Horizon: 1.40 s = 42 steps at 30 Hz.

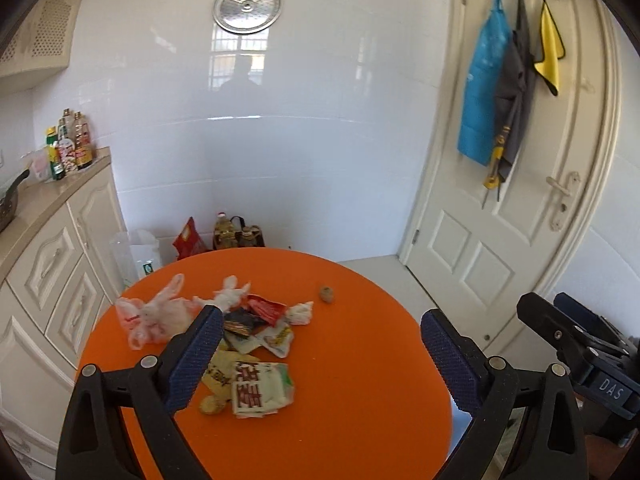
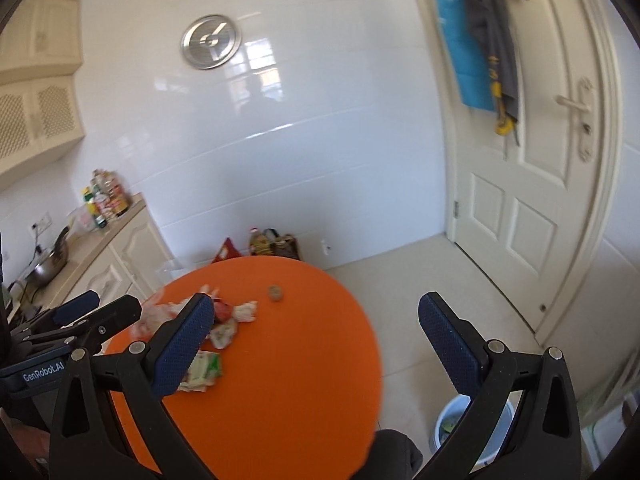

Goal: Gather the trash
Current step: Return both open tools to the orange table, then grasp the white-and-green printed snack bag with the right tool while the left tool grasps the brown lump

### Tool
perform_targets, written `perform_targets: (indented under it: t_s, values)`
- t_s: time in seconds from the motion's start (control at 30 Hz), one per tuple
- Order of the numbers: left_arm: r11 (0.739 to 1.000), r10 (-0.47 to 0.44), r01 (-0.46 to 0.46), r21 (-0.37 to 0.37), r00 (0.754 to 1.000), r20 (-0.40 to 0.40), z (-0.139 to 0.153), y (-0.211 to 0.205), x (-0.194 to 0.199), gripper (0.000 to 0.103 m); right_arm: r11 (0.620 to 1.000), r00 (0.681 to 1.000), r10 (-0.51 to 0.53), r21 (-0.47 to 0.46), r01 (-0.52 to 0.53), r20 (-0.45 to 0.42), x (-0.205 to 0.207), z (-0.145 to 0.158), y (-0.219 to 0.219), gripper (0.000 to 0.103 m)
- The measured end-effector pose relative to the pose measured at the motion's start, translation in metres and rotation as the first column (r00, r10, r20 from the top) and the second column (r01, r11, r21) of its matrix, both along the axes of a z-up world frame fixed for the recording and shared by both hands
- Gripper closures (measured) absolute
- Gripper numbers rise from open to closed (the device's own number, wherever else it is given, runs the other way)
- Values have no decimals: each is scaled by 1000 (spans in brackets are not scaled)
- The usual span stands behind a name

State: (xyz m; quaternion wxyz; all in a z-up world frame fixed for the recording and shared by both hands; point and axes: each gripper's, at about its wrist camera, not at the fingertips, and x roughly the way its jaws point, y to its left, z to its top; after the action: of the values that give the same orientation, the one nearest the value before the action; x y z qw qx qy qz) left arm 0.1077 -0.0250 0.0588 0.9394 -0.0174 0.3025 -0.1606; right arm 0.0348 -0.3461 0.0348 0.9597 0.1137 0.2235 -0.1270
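Observation:
A round orange table holds a pile of trash: a crumpled white and pink plastic bag, a tissue wad, a red wrapper, a white and green packet and a small brown lump lying apart. My left gripper is open and empty above the table's near side. My right gripper is open and empty above the table's right part. The packet and lump also show in the right wrist view.
A blue and white bin stands on the floor to the right of the table. Cream cabinets with bottles are on the left. A white door with hanging cloths is on the right. Bags and bottles sit by the far wall.

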Motion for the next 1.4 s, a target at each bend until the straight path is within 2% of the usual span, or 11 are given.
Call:
perform_targets:
  t_s: [0.17, 0.43, 0.7, 0.8, 1.0, 1.1, 1.27, 1.4]
  values:
    - [995, 96, -96, -7, 995, 29, -7, 27, -33, 6, 995, 996, 84, -56, -83, 18, 17, 12, 43, 0]
    - [979, 205, -205, -10, 975, 88, 3, 75, -86, 6, 978, 984, 172, -128, -167, 34, 37, 28, 91, 0]
    - [962, 274, -272, -33, 959, 76, -3, 100, -104, 5, 959, 973, 229, -174, -224, 10, 56, 30, 121, 0]
    - [959, 284, -283, -27, 957, 50, -3, 102, -90, 5, 956, 972, 235, -176, -233, -13, 65, 23, 125, 0]
    - [956, 295, -295, 4, 955, -20, -14, 99, -60, 5, 959, 967, 237, -136, -248, -96, 87, -10, 123, 0]
    - [953, 301, -301, 16, 951, -66, -24, 97, -38, 5, 965, 959, 229, -93, -247, -169, 103, -41, 117, 0]
    - [952, 307, -303, 45, 940, -150, -46, 88, 7, 5, 965, 919, 245, -9, -260, -310, 131, -103, 114, 0]
    - [954, 300, -293, 65, 931, -209, -67, 81, 44, 6, 962, 886, 260, 28, -270, -384, 148, -138, 117, 0]
